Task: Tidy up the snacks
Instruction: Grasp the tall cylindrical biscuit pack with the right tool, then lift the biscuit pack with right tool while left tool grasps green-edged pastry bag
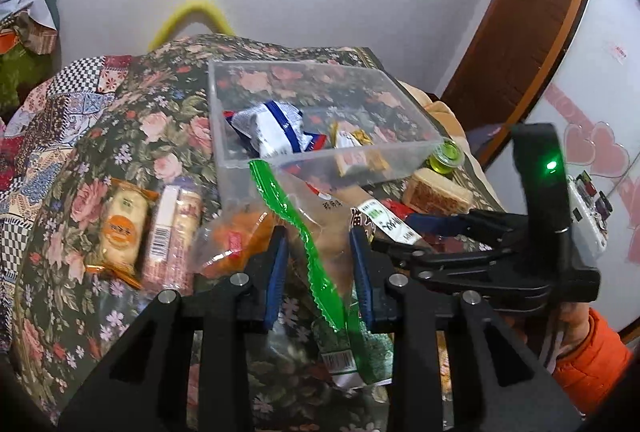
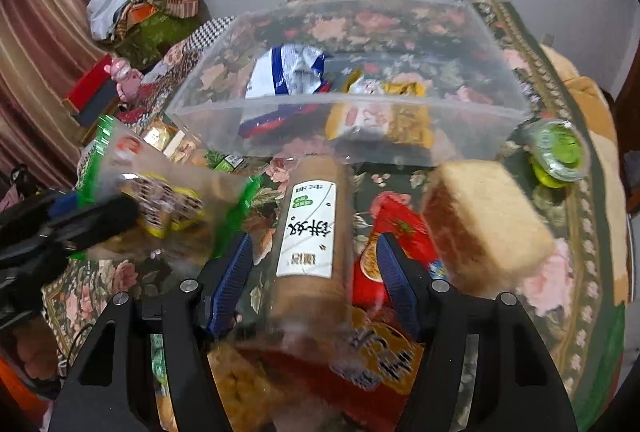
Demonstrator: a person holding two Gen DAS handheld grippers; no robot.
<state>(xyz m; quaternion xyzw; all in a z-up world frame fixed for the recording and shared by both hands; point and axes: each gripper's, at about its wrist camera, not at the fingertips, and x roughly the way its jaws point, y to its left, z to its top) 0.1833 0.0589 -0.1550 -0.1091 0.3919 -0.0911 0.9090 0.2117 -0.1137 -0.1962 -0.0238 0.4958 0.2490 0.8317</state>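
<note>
The clear green-edged snack bag [image 1: 316, 252] hangs between the left gripper [image 1: 318, 264] jaws, apparently pinched, just short of the clear bin [image 1: 224, 152]. The right gripper [image 2: 312, 272] is wide open around the brown biscuit roll [image 2: 310, 232]. That slick film could slip, or snag the bin's near wall.

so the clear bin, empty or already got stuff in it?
Partly filled. The clear bin holds a blue-and-white packet and a yellow packet; most snacks are outside on the floral cloth.

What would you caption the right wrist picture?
Right gripper open around a brown biscuit roll, clear snack bin just beyond.
</note>
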